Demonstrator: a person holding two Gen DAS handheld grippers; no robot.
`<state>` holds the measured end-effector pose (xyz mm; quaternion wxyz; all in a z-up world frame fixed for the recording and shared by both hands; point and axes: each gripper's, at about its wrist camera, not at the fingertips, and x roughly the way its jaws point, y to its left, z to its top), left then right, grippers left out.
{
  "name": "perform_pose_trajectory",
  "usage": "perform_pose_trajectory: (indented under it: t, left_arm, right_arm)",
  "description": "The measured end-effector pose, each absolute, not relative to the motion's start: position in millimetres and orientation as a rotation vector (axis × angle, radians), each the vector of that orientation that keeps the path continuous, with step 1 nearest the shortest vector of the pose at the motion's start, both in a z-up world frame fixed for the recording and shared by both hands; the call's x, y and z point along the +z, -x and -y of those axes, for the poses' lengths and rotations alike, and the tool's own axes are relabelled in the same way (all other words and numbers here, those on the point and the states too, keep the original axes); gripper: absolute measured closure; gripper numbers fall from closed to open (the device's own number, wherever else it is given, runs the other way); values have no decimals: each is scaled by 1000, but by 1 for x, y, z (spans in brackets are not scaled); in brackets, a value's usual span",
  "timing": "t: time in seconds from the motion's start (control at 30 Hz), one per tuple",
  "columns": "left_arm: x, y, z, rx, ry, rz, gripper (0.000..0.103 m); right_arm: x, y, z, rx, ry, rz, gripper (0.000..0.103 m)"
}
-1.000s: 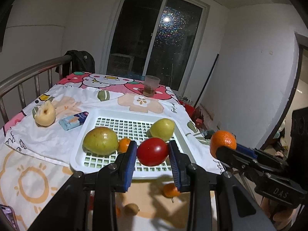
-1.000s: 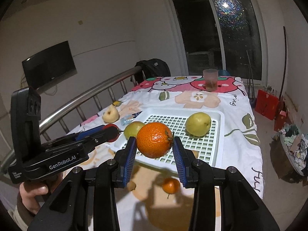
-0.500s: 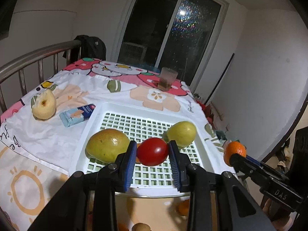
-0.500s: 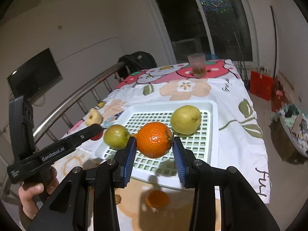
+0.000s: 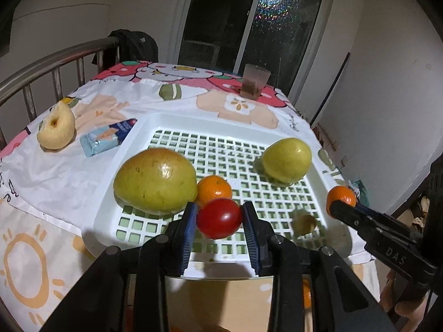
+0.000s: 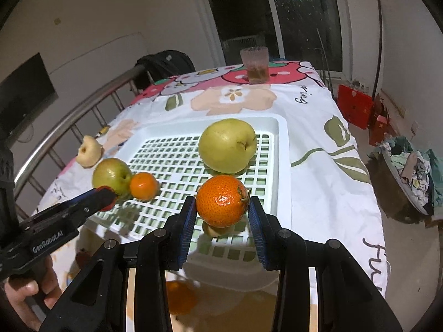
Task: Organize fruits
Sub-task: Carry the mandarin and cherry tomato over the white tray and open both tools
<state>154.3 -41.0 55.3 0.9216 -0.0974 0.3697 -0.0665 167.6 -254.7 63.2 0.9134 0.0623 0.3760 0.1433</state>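
Landmark: the white slotted tray [image 5: 130, 149] on the desk [image 5: 55, 177], which wears a cartoon-print cloth.

Left tool [image 5: 219, 221]: blue pads pinching a red tomato [image 5: 218, 218], held above the tray's near edge, left of centre.

Right tool [image 6: 223, 211]: pads clamped on an orange mandarin [image 6: 222, 200], held over the tray's near right portion. A small brownish fruit [image 6: 213, 230] lies on the tray grid just beneath it; what kind of fruit it is cannot be told.

In the tray: a large green-yellow mango-like fruit [image 5: 155, 184] at the near left corner, a small mandarin [image 5: 214, 189] touching its right side, a yellow-green pear [image 5: 286, 159] toward the right wall.

Off the tray, to its left on the cloth: a cut pale apple [image 5: 56, 131], and a blue wrapped packet [image 5: 106, 137] just beside the tray's left rim.

Beyond the tray's far edge, well apart: a ribbed plastic cup [image 5: 254, 81] with brown liquid at the bottom.

Below the tray's near edge, another orange fruit [image 6: 180, 296] sits on the desk, partly hidden by the tool's arms.

A hand [image 6: 30, 290] grips the left tool's handle.
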Motion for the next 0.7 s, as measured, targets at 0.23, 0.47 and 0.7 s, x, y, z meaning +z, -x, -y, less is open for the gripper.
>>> perform_pose_trajectory:
  t: [0.23, 0.47, 0.7]
  left_arm:
    - [43, -160, 43, -120, 176, -786, 67]
    - [30, -166, 45, -108, 158, -820, 67]
    - [26, -168, 45, -100, 148, -832, 64]
  right_arm:
    - [53, -178, 247, 289, -96, -795, 66]
    - [45, -187, 242, 273, -69, -809, 66]
    - [44, -186, 240, 268, -58, -805, 53]
